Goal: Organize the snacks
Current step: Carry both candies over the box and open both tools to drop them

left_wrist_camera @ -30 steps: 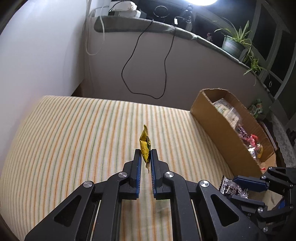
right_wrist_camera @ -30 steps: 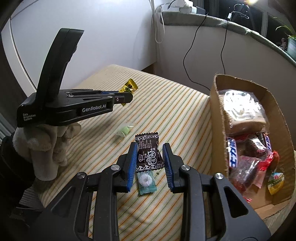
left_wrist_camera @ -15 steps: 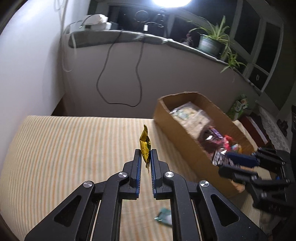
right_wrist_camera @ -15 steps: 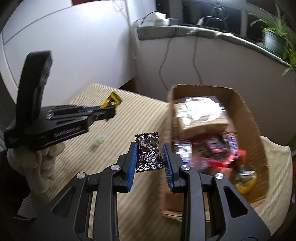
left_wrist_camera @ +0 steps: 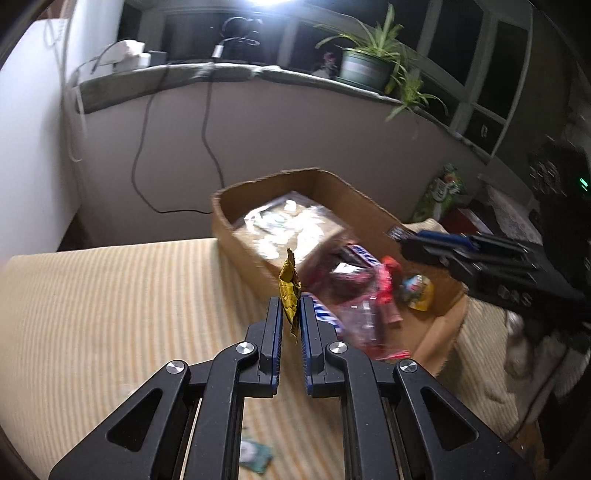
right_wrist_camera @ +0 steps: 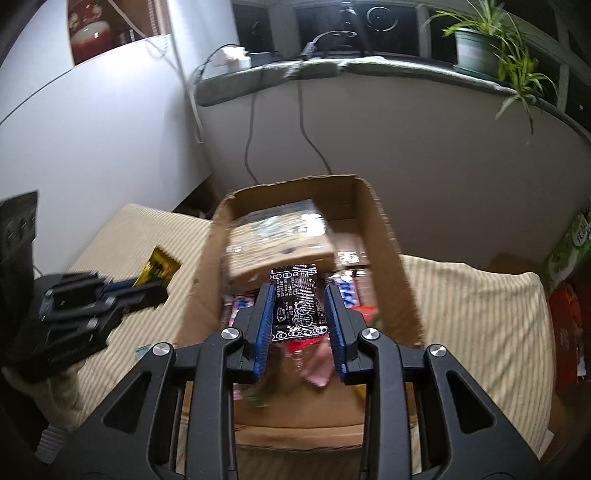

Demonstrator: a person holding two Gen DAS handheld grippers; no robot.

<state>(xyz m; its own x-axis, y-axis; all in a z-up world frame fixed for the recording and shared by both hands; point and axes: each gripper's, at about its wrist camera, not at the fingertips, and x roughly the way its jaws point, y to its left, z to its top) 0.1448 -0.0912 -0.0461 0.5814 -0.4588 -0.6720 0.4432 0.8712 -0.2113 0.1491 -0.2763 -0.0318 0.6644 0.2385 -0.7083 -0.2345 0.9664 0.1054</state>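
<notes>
Striped bedcover [left_wrist_camera: 110,302] under a dim windowsill, cardboard box [right_wrist_camera: 388,236] of snacks at its edge. Left gripper [left_wrist_camera: 291,314] clamped on a gold wrapper [left_wrist_camera: 290,291] — held edge-up just beside the box's near wall. Right gripper [right_wrist_camera: 299,306] pinching a black packet [right_wrist_camera: 295,302] above the box — over the snacks inside.

Both views are dim and indoor, with dark windows behind. In the left wrist view a lamp [left_wrist_camera: 269,2] at the top edge blows out to white glare. Fisheye bending curves the window ledge [right_wrist_camera: 369,68] and darkens the corners. Motion blur smears the cardboard box [right_wrist_camera: 391,258] and its contents, while each camera's own gripper fingers stay sharp.
</notes>
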